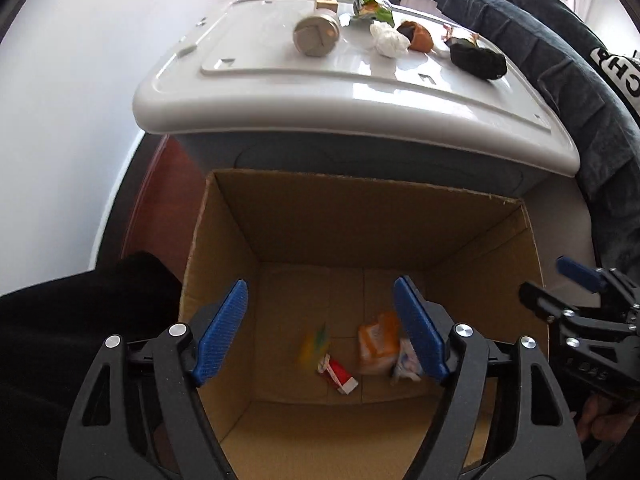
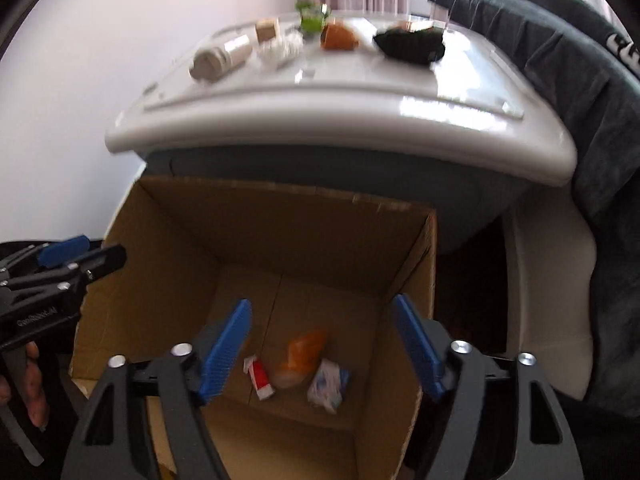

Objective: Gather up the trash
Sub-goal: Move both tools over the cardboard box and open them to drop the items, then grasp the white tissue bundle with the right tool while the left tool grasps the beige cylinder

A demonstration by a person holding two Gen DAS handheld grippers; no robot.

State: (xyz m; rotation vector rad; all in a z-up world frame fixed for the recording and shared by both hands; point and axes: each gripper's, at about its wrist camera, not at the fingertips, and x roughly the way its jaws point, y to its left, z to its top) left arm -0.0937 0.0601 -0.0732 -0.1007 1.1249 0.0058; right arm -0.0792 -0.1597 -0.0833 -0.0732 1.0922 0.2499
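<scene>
Both grippers hover over an open cardboard box (image 1: 400,220) standing on the floor against a grey bin with a white lid (image 1: 280,92). The left gripper (image 1: 320,328) and right gripper (image 2: 322,344) each have their blue jaws spread wide, holding nothing. Several wrappers (image 2: 298,356) already lie on the box bottom. The remaining trash sits on the lid, ahead of and above both jaws: a tan jar (image 1: 316,34) on its side, a green packet (image 1: 370,6), a white crumpled wad (image 1: 388,42), an orange piece (image 1: 418,36) and a black lump (image 1: 478,60). The black lump likely lies nearer the right gripper, the jar nearer the left.
</scene>
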